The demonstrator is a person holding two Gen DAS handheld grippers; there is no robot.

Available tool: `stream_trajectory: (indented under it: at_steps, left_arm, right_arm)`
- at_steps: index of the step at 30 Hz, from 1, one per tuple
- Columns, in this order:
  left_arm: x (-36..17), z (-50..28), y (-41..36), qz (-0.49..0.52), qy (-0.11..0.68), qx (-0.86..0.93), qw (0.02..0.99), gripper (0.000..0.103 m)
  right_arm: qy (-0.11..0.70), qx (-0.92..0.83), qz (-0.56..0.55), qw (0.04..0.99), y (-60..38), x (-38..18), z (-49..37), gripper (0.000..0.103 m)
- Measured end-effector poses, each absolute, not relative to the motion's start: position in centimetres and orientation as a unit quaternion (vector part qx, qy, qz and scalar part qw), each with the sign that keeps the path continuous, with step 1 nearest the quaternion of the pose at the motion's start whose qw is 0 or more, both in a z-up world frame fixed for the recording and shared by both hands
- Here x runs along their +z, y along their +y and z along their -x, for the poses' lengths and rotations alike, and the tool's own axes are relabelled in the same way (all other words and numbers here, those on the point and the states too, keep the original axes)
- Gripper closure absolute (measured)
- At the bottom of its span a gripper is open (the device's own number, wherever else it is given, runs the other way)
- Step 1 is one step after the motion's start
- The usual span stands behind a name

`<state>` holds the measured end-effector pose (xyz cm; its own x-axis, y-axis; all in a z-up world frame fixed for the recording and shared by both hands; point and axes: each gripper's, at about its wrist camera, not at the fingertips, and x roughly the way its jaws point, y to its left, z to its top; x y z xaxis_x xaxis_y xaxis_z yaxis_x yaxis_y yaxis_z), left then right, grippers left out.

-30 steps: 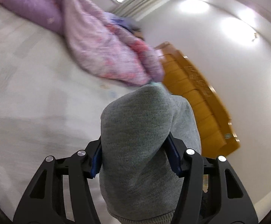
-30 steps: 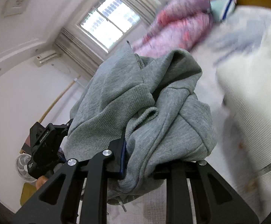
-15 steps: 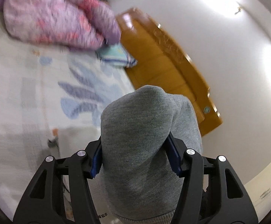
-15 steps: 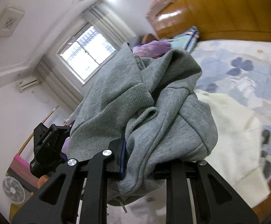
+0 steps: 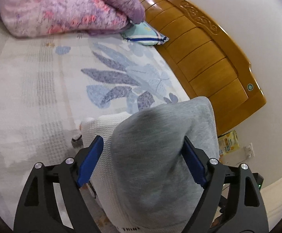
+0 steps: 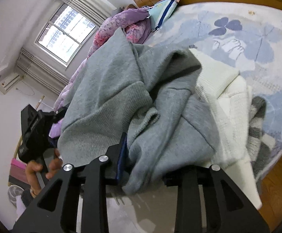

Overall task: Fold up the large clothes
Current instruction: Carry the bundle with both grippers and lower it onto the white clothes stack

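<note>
A grey sweater (image 5: 160,155) hangs between both grippers over the near edge of the bed. My left gripper (image 5: 142,138) is opening: its left blue pad (image 5: 90,161) stands clear of the cloth, and the sweater still bulges between the jaws. In the right wrist view the grey sweater (image 6: 111,89) slumps onto a folded white knit garment (image 6: 228,104). My right gripper (image 6: 150,155) is opening too, with a bunch of the sweater between its jaws; its right finger is hidden under cloth. A hand holds the left gripper (image 6: 36,128) at the far left.
The bed sheet (image 5: 34,77) has a blue leaf print. A purple-pink quilt (image 5: 63,9) and a striped pillow (image 5: 146,35) lie by the wooden headboard (image 5: 209,54). A grey-and-white fuzzy garment (image 6: 257,116) sits beside the white one. Wooden floor (image 6: 277,184) runs along the bed's edge.
Both grippers swung with the sweater towards the headboard and sank over the white garment. Both sets of jaws have widened, and the sweater has sagged onto the white garment.
</note>
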<state>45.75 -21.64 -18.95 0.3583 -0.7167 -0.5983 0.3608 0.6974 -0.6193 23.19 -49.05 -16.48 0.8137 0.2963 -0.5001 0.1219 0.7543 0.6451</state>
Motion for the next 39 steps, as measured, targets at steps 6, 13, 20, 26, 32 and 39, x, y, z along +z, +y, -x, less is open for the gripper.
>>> stream_trajectory:
  at_steps: [6,13,20,26,32,39]
  left_arm:
    - [-13.7,-43.8,-18.0,0.188,0.368,-0.341,0.844,0.025]
    - [-12.4,-42.7,-21.6,0.114,0.376,-0.381,0.837,0.025]
    - [-17.2,-46.5,-25.0,0.08,0.465,-0.319,0.822,0.027]
    - [-19.6,-48.3,-25.0,0.103,0.493,-0.314,0.805,0.022]
    - [-19.1,-47.6,-24.5,0.117,0.481,-0.327,0.805,0.022]
    - [-16.6,-43.1,-18.6,0.087,0.43,-0.312,0.843,0.017]
  right_arm:
    - [0.339,-0.014,-0.208,0.917,-47.0,-13.2,-20.8,0.071]
    - [0.309,-0.049,-0.042,0.949,-41.2,-8.1,-20.2,0.061]
    - [0.336,-0.024,-0.015,0.941,-39.8,-7.8,-26.0,0.051]
    - [0.417,0.024,-0.076,0.905,-42.8,-12.6,-31.0,0.044]
    - [0.428,0.043,-0.104,0.897,-43.8,-12.4,-31.1,0.041]
    - [0.373,0.022,-0.077,0.924,-40.6,-8.8,-27.0,0.039]
